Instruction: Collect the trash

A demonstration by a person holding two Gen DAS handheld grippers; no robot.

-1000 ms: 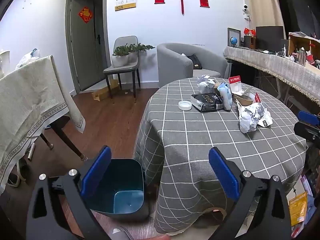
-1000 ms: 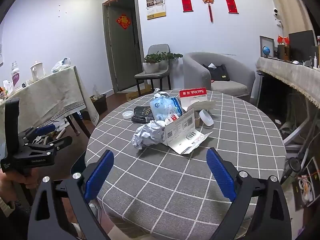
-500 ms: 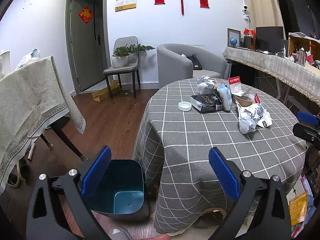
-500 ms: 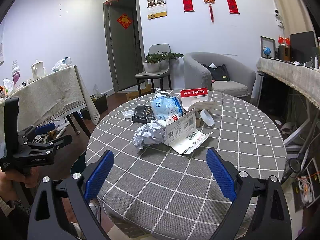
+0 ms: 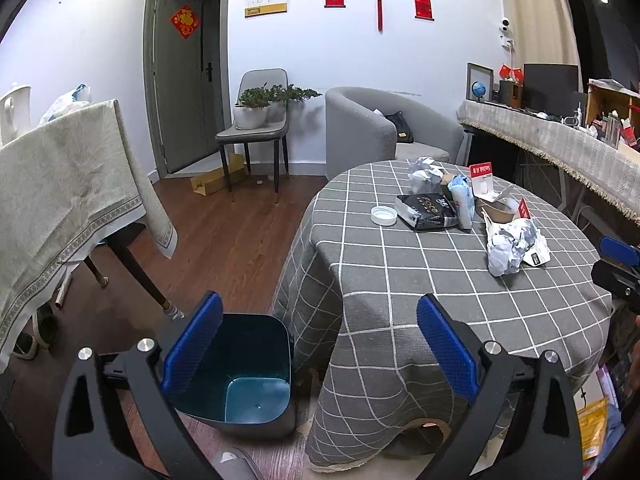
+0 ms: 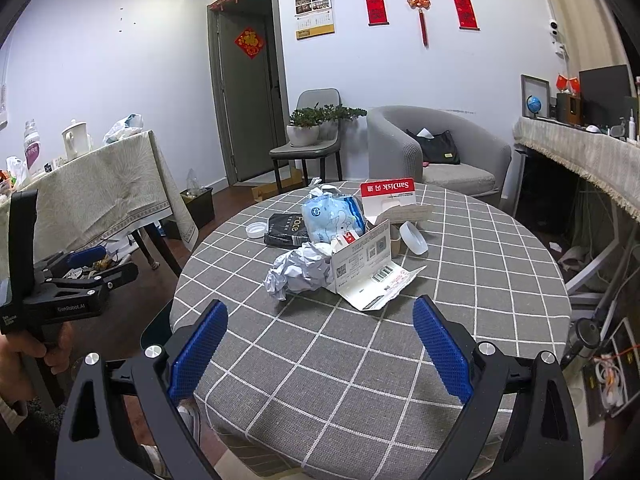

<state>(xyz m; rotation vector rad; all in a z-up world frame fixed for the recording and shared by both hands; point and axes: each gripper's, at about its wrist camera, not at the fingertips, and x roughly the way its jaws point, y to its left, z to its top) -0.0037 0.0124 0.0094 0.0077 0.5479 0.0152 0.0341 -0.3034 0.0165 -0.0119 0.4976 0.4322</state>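
Right claw [image 6: 320, 344] short of crumpled paper [image 6: 298, 270]

A matt checked cloth [image 6: 360, 364] drapes the table, crumpled paper [image 6: 298, 270] and a glossy printed card [image 6: 368, 268] lie on it, and the smooth plastic bin [image 5: 244, 372] stands on polished wood flooring [image 5: 228, 240].
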